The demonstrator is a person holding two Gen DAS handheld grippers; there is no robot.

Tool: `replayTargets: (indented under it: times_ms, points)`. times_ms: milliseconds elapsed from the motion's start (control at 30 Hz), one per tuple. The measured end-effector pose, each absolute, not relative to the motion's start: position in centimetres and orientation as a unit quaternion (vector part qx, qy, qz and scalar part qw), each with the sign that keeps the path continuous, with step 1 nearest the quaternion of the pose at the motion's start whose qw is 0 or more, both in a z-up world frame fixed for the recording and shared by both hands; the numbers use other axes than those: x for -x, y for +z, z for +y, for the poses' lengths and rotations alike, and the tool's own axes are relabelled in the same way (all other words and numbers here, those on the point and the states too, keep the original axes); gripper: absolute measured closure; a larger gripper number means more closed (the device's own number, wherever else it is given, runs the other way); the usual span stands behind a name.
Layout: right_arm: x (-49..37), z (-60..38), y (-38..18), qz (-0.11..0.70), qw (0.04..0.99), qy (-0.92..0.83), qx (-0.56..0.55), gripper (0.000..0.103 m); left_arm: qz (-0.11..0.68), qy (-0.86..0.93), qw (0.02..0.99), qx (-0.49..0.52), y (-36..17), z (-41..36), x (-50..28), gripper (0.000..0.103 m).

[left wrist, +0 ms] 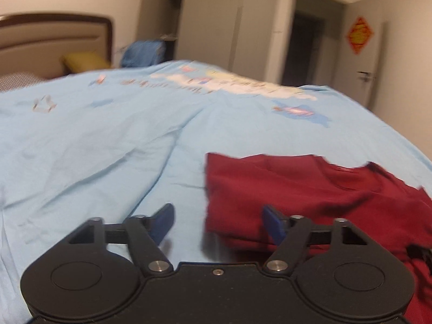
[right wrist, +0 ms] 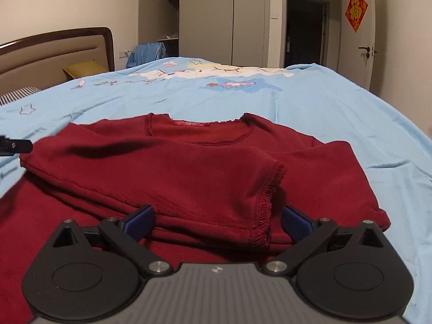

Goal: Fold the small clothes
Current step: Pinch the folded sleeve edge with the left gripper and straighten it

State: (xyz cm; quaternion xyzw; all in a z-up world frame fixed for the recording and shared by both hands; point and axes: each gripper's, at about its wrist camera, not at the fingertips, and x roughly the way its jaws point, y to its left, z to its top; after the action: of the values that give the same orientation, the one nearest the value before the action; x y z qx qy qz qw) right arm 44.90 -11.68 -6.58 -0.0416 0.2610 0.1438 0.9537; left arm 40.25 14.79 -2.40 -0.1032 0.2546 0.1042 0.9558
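Light-blue cotton bedsheet with cartoon prints [right wrist: 324, 108] covered the whole bed, creased in places, running back to a padded beige headboard with a dark wooden frame [right wrist: 54, 51] at the far left. Grey wardrobe [right wrist: 216, 19] stood behind the bed, one door ajar; a white room door with a red diamond-shaped paper decoration [right wrist: 356, 10] was at the far right.

Dark-red knit shirt with a round neckline [right wrist: 189, 167] lay on the sheet at the near side of the bed, neckline away from the cameras. One sleeve, with its stitched cuff [right wrist: 270, 202], was folded inward across the chest; more red fabric spread toward the near left edge of the right wrist view.

Left gripper [left wrist: 218, 224]: blue-padded fingers stood wide apart and held nothing. The left pad was over bare sheet, the right pad over the shirt's left edge [left wrist: 297, 189]; contact could not be judged, the view being blurred.

Right gripper [right wrist: 217, 221]: fingers wide apart, low at the near side of the shirt, one on either side of the folded sleeve end. Nothing was clamped between them. A dark part of the other tool [right wrist: 16, 145] showed at the left edge of that view.

Yellow cushion [right wrist: 83, 70] sat by the headboard.
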Motion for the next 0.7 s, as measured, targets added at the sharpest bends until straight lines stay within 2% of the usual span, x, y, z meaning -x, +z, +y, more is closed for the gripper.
replayTargets:
  times_ms: [167, 367, 433, 500, 700]
  points:
    - [-44.7, -11.8, -7.0, 0.26, 0.954, 0.146, 0.038, 0.0, 0.283, 0.135, 0.938, 0.146, -4.1, 16.4, -41.0, 0.062]
    - [-44.1, -12.2, -6.8, 0.265, 0.952, 0.148, 0.037, 0.0, 0.289, 0.136, 0.938, 0.131, -4.3, 16.4, -41.0, 0.063]
    - [-43.3, -12.5, -6.4, 0.265, 0.952, 0.151, 0.043, 0.0, 0.288, 0.133, 0.94, 0.127, -3.8, 16.4, -40.4, 0.056]
    - [-42.0, -12.9, -6.0, 0.261, 0.951, 0.156, 0.053, 0.0, 0.279, 0.131, 0.944, 0.115, -3.3, 16.1, -39.5, 0.037]
    - [-36.9, -15.2, -5.8, 0.269, 0.945, 0.165, 0.087, 0.0, 0.253, 0.124, 0.958, 0.043, -2.3, 13.9, -33.6, 0.017]
